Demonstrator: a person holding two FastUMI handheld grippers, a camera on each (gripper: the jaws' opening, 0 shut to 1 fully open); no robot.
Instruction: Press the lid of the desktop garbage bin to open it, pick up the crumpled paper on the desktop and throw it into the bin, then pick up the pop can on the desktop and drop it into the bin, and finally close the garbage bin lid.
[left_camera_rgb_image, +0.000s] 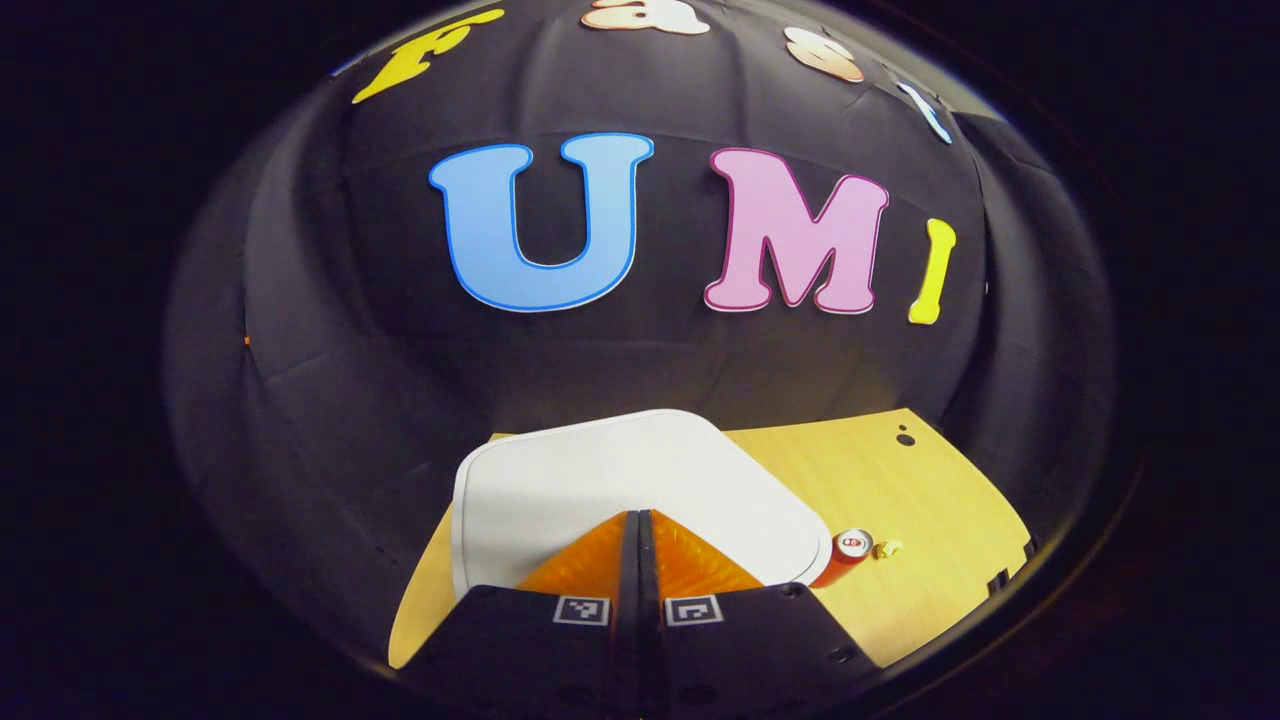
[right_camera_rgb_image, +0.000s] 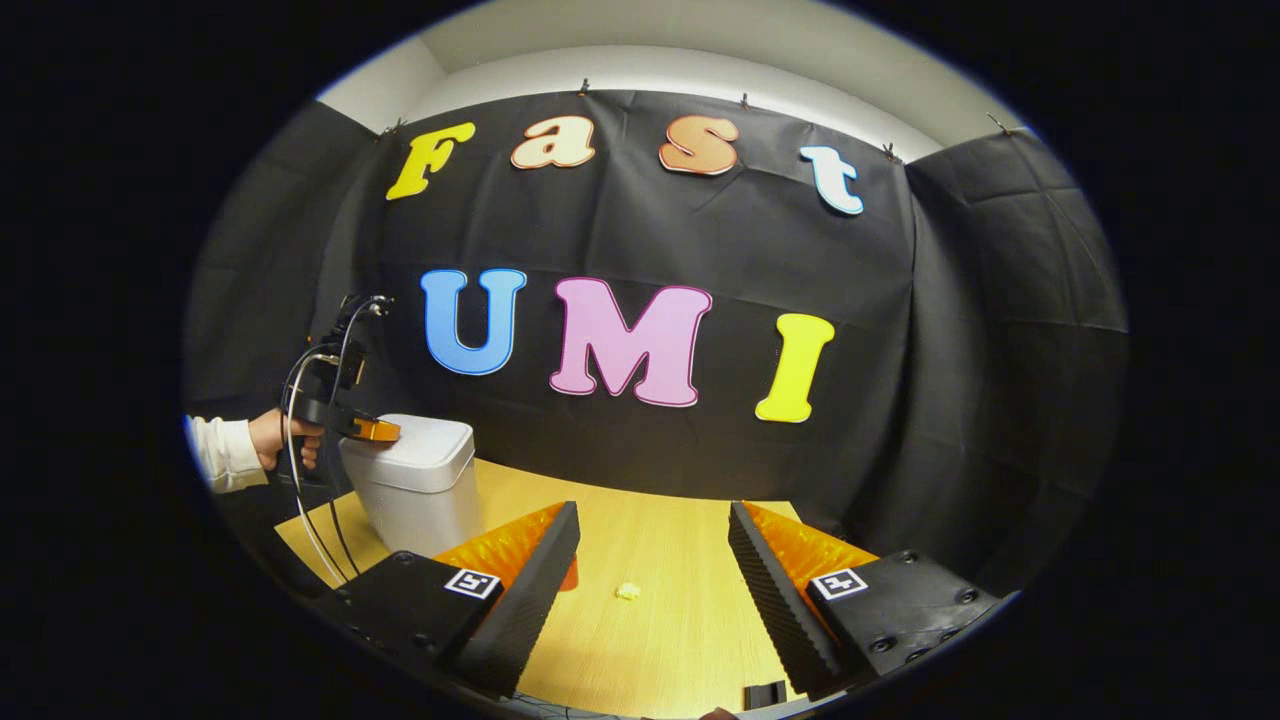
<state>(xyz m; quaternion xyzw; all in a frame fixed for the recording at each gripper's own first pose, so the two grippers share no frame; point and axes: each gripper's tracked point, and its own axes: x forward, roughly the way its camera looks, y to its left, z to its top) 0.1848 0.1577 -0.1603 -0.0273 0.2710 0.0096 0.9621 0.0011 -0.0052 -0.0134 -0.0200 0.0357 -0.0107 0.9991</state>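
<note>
The white desktop bin (right_camera_rgb_image: 415, 490) stands at the table's back left with its lid (left_camera_rgb_image: 640, 480) down. My left gripper (left_camera_rgb_image: 640, 518) is shut with nothing between its fingers, and its tips are over the lid's near part; in the right gripper view the left gripper (right_camera_rgb_image: 375, 430) lies on top of the lid. A red pop can (left_camera_rgb_image: 848, 555) stands just right of the bin, with a small yellow crumpled paper (left_camera_rgb_image: 887, 548) beside it. My right gripper (right_camera_rgb_image: 655, 545) is open above the table, the crumpled paper (right_camera_rgb_image: 628, 591) ahead between its fingers. Its left finger hides most of the pop can (right_camera_rgb_image: 570, 577).
The wooden table (right_camera_rgb_image: 660, 640) runs right of the bin to the black cloth wall. A hand (right_camera_rgb_image: 285, 440) with a white sleeve holds the left gripper, cables hanging below it. A small black object (right_camera_rgb_image: 765, 693) lies at the table's near edge.
</note>
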